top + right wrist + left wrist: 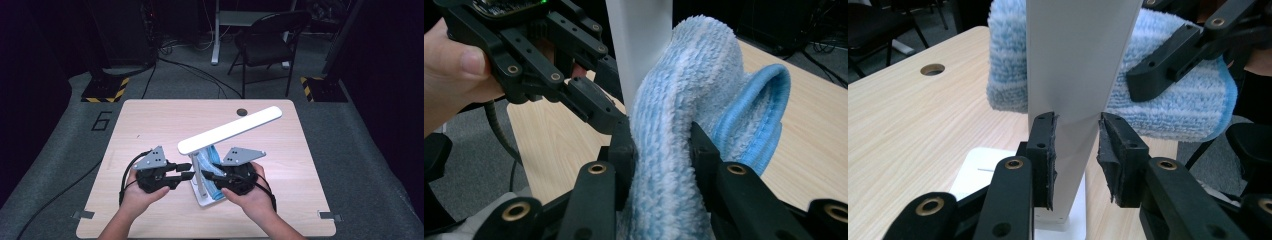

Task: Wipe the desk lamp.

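The blue cloth (212, 170) sits just below the middle of the high view, pressed against the white upright post (199, 175) of a desk lamp whose long head (230, 129) slants toward the upper right. The left gripper (186, 170) comes in from the left and the right gripper (210, 176) from the right, each in a hand rising from the bottom edge; the lamp's base (205, 199) rests on the wooden table (150, 125).

In the left gripper view the post (1073, 65) runs down the centre and the left gripper (1077, 145) has its pads clamped on both sides of it, low in the frame, steadying the lamp. The cloth (1178, 95) wraps behind the post across the upper half, with a jaw of the right gripper (1173, 55) pressing into it at the upper right.

In the right gripper view the right gripper (663, 150) pinches a thick fold of the cloth (689, 90) at the lower centre, its pile bulging between narrow jaws; the bound edge loops out to the right. The post (639, 40) rises at top centre, the left gripper (616, 122) beside it at the upper left.

The cloth looks soft, light and limp, so a bunched fold gives the surest hold, and it should slide easily on the smooth post. The lamp seems top-heavy; gripping the post low looks wise.
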A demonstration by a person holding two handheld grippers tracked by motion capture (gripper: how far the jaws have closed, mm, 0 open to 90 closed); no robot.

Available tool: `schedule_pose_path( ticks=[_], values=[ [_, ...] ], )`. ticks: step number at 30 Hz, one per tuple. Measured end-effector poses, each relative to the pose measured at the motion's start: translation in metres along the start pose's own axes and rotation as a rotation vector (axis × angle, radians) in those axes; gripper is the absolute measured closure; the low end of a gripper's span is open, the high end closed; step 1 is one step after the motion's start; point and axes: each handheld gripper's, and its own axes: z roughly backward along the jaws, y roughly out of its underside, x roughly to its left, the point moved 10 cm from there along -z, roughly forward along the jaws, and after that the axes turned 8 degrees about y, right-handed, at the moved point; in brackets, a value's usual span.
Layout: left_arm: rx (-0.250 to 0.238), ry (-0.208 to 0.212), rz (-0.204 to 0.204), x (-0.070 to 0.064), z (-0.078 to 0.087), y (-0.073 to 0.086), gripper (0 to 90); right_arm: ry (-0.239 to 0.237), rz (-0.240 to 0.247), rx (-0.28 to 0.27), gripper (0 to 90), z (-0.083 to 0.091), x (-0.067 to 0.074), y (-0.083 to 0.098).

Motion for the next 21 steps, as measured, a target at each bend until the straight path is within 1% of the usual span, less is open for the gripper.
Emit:
schedule_pose_path(
  ticks=[1,2,5,6,7,11,12,13,14,15,17,18,20,21],
  values=[
    [0.005,-0.002,-0.009,0.001,0.001,-0.001,68.1,0.001,0.0,-0.003,71.0,0.001,0.0,-0.002],
    [0.001,-0.002,-0.003,0.0,0.001,-0.001,68.1,0.001,0.003,-0.003,71.0,0.003,0.001,-0.003],
    [0.012,-0.007,-0.012,0.0,0.001,-0.002,68.1,0.001,0.007,-0.006,71.0,0.005,0.001,-0.007],
    [0.012,-0.011,-0.012,0.0,0.001,-0.002,68.1,0.001,0.008,-0.007,71.0,0.006,0.001,-0.009],
    [0.01,-0.005,-0.004,-0.001,0.001,-0.003,68.2,-0.001,0.008,-0.007,71.0,0.007,0.001,-0.009],
    [0.015,-0.002,-0.002,-0.001,0.002,-0.003,68.2,-0.009,-0.004,-0.006,71.0,0.007,0.0,-0.011],
    [0.006,-0.005,-0.002,-0.001,0.002,-0.005,68.1,-0.011,-0.002,-0.002,71.0,0.007,0.0,-0.012],
    [0.009,-0.004,-0.007,-0.001,0.003,-0.005,68.1,-0.011,0.002,-0.001,71.0,0.008,0.0,-0.012],
    [0.006,-0.005,-0.005,-0.001,0.003,-0.006,68.1,-0.011,0.006,-0.003,71.0,0.009,0.0,-0.013],
    [0.011,-0.004,-0.012,-0.001,0.004,-0.007,68.1,-0.011,0.001,-0.008,71.0,0.01,0.0,-0.015],
    [0.005,-0.004,-0.006,-0.002,0.004,-0.008,68.1,-0.014,0.002,-0.015,71.0,0.011,0.0,-0.018],
    [0.007,-0.008,-0.015,-0.001,0.004,-0.009,68.1,-0.011,0.001,-0.019,71.0,0.012,0.0,-0.02],
    [0.008,-0.005,-0.008,-0.002,0.005,-0.01,68.1,-0.012,0.007,-0.023,71.0,0.013,0.001,-0.022],
    [0.01,-0.012,-0.017,-0.002,0.006,-0.01,68.1,-0.009,0.008,-0.026,71.0,0.014,0.001,-0.024]
  ],
)
